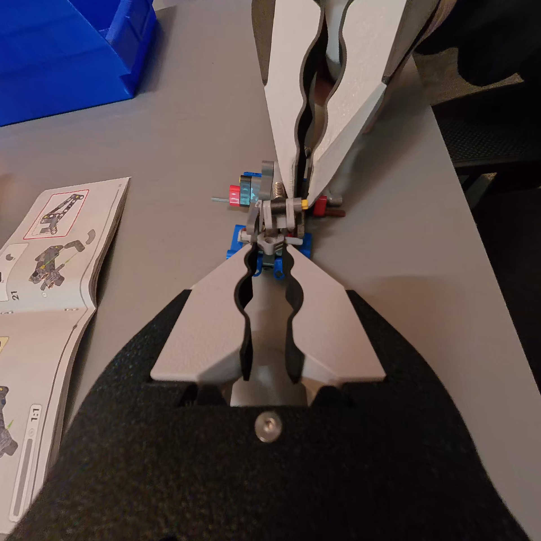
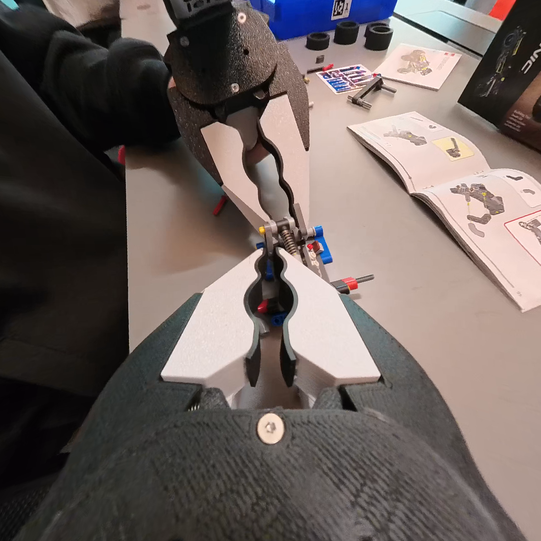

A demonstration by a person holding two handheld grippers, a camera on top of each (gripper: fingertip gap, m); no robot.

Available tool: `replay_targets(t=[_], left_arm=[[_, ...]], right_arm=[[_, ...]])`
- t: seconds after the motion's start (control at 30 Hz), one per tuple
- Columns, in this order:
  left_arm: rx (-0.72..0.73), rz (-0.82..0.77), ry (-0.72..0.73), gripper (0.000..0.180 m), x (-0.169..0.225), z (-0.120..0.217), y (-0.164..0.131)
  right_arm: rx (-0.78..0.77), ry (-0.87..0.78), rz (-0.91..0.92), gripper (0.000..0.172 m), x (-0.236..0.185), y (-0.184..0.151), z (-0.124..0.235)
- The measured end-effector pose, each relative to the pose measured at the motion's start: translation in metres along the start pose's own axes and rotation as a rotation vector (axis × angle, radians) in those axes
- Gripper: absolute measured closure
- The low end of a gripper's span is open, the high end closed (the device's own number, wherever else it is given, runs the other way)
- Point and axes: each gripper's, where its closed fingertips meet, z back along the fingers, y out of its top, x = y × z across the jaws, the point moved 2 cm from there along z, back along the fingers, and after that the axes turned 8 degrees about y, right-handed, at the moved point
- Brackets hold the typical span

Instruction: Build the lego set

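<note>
Left gripper [image 1: 268,248] fingers pinch grey-and-blue plastic brick model [image 1: 275,222] | right gripper [image 2: 270,251] clamps its far end — steady, equal pressure advised.

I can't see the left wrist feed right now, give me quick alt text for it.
The left claw pinches the near end of a small grey-and-blue brick model on the grey table, while the right claw grips its far end. An open instruction booklet lies left, a blue bin beyond.
</note>
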Motion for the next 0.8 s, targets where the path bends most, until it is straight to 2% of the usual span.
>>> replay_targets(t=[0.03, 0.4, 0.8], left_arm=[[0.000, 0.000, 0.001, 0.168, -0.0001, 0.0000, 0.0000], [-0.010, 0.026, 0.015, 0.168, -0.0021, -0.0017, 0.0002], [-0.013, 0.063, 0.007, 0.168, -0.0038, -0.0038, 0.0014]], right_arm=[[0.012, 0.003, -0.004, 0.172, 0.0001, -0.0002, 0.0000], [0.002, -0.018, 0.022, 0.172, 0.0026, -0.0008, -0.0020], [-0.130, -0.135, 0.168, 0.171, 0.0095, 0.0004, -0.0006]])
